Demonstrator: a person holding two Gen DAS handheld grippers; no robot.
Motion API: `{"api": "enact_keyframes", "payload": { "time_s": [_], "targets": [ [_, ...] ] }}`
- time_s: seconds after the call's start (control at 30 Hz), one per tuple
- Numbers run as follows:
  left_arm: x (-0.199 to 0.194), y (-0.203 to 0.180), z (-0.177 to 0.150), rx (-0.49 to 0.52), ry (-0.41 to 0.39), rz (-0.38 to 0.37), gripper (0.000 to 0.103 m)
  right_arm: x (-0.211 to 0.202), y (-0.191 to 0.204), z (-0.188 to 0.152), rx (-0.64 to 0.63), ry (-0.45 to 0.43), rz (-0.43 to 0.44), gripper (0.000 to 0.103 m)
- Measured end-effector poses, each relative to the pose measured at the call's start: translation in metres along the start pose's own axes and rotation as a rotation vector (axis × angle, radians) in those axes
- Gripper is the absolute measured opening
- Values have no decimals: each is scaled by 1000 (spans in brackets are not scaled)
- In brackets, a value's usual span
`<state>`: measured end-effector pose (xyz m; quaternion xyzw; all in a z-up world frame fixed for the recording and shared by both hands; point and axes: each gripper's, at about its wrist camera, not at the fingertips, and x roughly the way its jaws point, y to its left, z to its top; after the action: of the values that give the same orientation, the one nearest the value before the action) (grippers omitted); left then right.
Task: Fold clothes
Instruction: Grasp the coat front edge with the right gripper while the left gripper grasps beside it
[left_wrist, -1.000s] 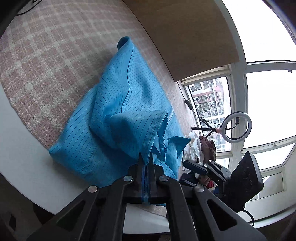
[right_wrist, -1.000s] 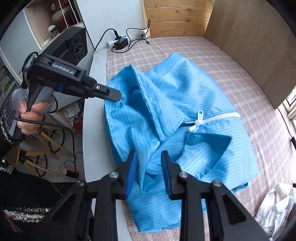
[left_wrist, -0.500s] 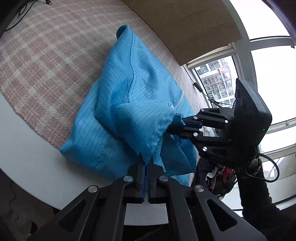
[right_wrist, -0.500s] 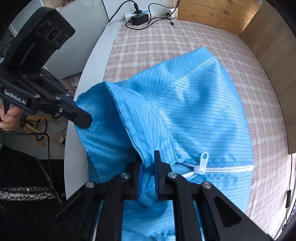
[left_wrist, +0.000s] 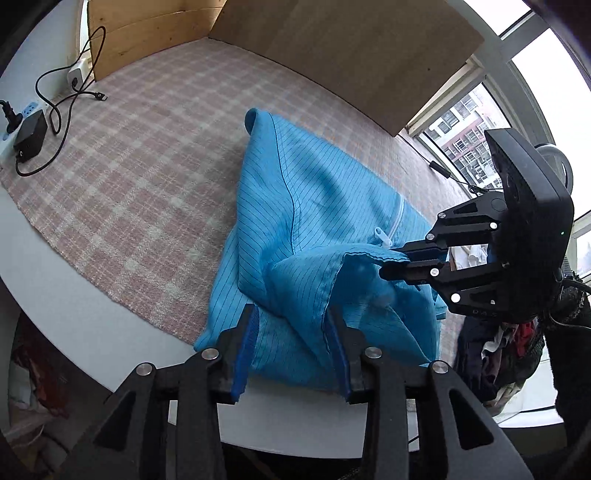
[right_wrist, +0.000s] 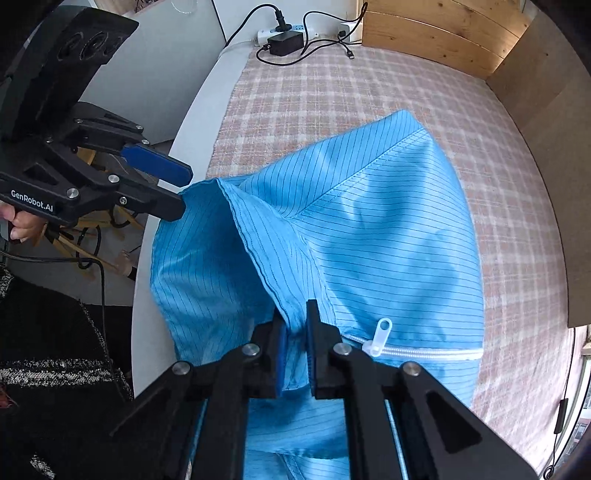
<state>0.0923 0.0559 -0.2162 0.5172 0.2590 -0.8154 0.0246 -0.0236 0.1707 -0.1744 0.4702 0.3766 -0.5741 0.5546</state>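
Blue jacket (right_wrist: 369, 229) lies bunched on the plaid cloth (left_wrist: 140, 177), mid-fold by the look. Right gripper (right_wrist: 293, 347) pinches a raised hem; left gripper (left_wrist: 291, 347) is spread. Next likely needs a second pinch along that hem.

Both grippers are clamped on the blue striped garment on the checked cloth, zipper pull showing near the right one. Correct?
Not quite: only the right gripper is clamped on the blue striped garment. The left gripper is open, its fingers spread either side of the fabric, as the left wrist view shows. The checked cloth and zipper pull are as you say.
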Motion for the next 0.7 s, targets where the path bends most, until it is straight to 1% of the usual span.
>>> {"api": "enact_keyframes", "payload": {
  "time_s": [0.1,0.13,0.17,0.2,0.23,0.37,0.43,0.5,0.53,0.6,0.67,0.7],
  "targets": [
    [14,-12,11,78,2,7,32,4,3,3,-25,21,17,9],
    [18,-15,15,106,6,9,21,4,3,4,-30,23,10,9],
    [23,-18,18,133,18,-6,1,3,2,5,-32,23,-1,9],
    [27,-20,19,160,42,-36,1,2,2,6,-35,24,-12,9],
    [29,-22,20,195,61,-49,1,-1,-1,6,-23,17,-21,9],
    [36,-30,23,332,138,-105,0,-9,-25,7,63,-14,-49,9],
    [40,-34,24,394,176,-132,0,-9,-38,12,116,-31,-34,9],
    [44,-33,27,429,211,-157,0,-4,-43,21,141,-36,-16,9],
    [45,-31,29,437,227,-178,0,-1,-44,26,142,-29,-12,9],
    [46,-24,35,420,253,-248,0,5,-46,36,132,-6,-2,9],
    [48,-7,42,346,271,-336,0,16,-55,45,156,23,46,9],
    [51,6,46,298,273,-361,0,22,-63,49,179,29,62,13]
  ]
}}
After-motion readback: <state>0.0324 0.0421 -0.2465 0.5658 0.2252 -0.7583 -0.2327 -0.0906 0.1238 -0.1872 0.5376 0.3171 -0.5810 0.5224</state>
